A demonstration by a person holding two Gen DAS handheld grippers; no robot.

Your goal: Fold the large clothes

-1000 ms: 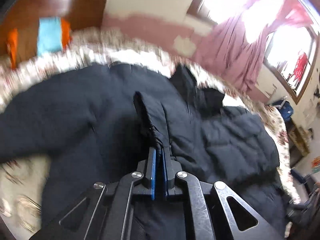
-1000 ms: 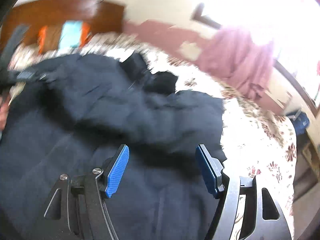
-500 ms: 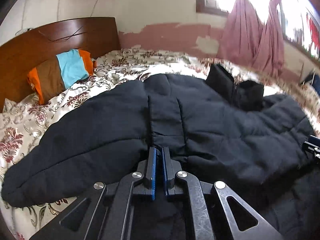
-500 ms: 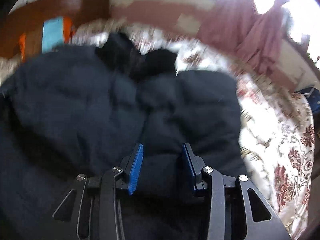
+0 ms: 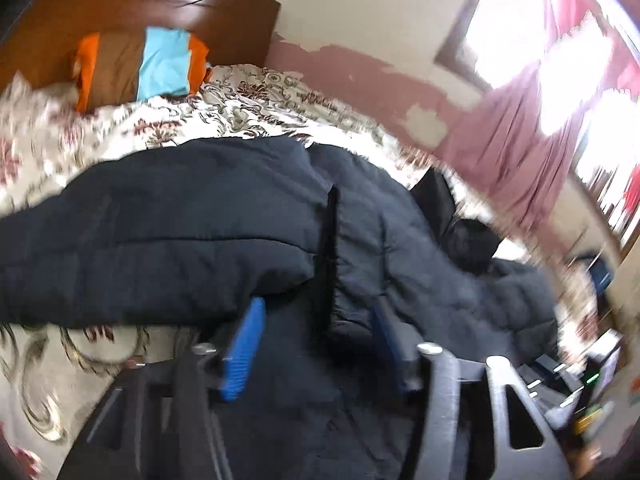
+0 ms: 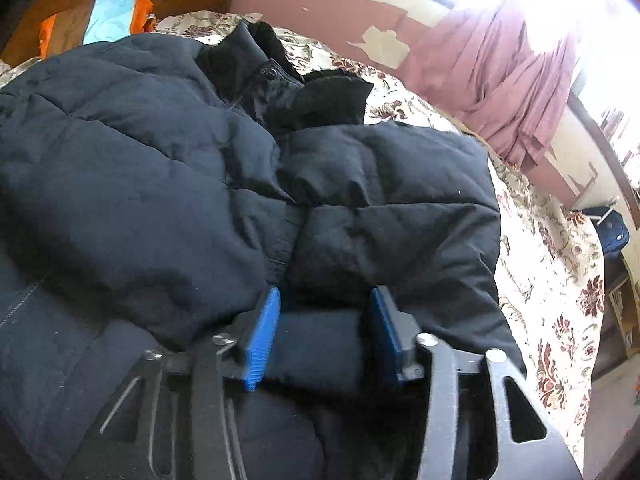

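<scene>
Both grippers spread over the dark puffer jacket on the bed.

The left gripper (image 5: 316, 344) is hovering with its blue pads apart, gripping nothing, the jacket (image 5: 192, 232) lying just ahead of it and spreading to both sides. The right gripper (image 6: 324, 332) is likewise standing apart, its pads flanking a fold of jacket without pinching. Beyond the jacket, the floral bedspread (image 6: 552, 280) is showing, then the striped pillow (image 5: 140, 64) against the wooden headboard (image 5: 160, 8).

A navy quilted jacket (image 6: 168, 168) with a black collar (image 6: 320, 100) fills mid-frame. The bedsheet (image 6: 560, 280) at right is cream with maroon flowers. Upper left, a pillow (image 5: 136, 66) striped orange, brown and sky blue. Curtains (image 6: 500, 76) upper right are dusty pink. Tool pads (image 6: 262, 338) are blue.
</scene>
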